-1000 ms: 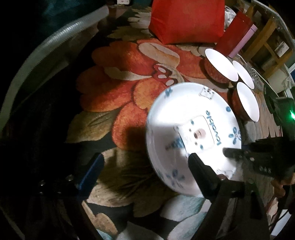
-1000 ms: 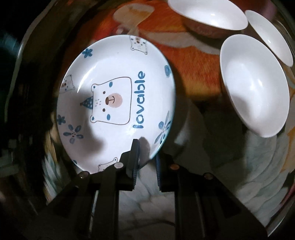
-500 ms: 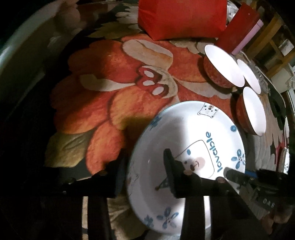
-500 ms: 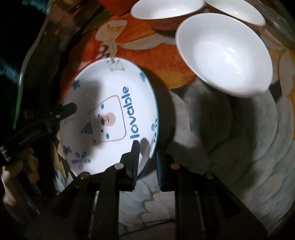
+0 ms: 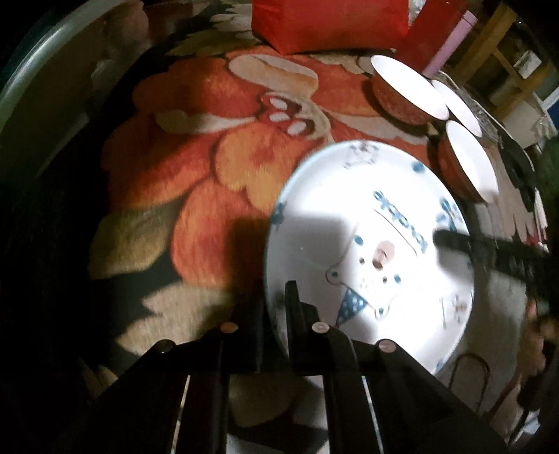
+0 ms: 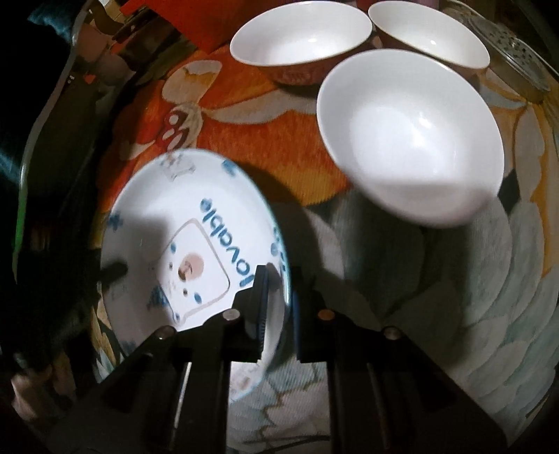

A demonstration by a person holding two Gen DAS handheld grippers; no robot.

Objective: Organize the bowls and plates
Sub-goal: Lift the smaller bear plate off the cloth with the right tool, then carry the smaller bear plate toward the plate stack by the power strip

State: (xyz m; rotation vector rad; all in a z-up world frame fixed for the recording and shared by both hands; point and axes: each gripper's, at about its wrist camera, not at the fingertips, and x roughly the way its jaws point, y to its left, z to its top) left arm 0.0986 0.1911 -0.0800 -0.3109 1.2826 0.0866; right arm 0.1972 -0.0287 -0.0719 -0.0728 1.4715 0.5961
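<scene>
A white plate (image 5: 370, 251) with a blue bear print and the word "lovable" is held tilted above the floral tablecloth (image 5: 209, 167). My left gripper (image 5: 274, 304) is shut on its left rim. My right gripper (image 6: 277, 290) is shut on the opposite rim of the same plate (image 6: 188, 244). The right gripper also shows in the left wrist view (image 5: 489, 251) as a dark bar over the plate's right side. Three white bowls with red outsides stand close together beyond the plate: the nearest (image 6: 408, 136), one behind it (image 6: 300, 31), one at the far right (image 6: 429, 31).
A red bag (image 5: 328, 21) and a red-and-pink box (image 5: 440, 38) stand at the back of the table. A perforated metal dish (image 6: 513, 52) lies right of the bowls. The table's pale curved edge (image 5: 35, 80) runs along the left.
My left gripper has closed onto the plate's left rim. The plate has tilted and turned a little. The right gripper has kept its grip and moved nearer the bowls.
</scene>
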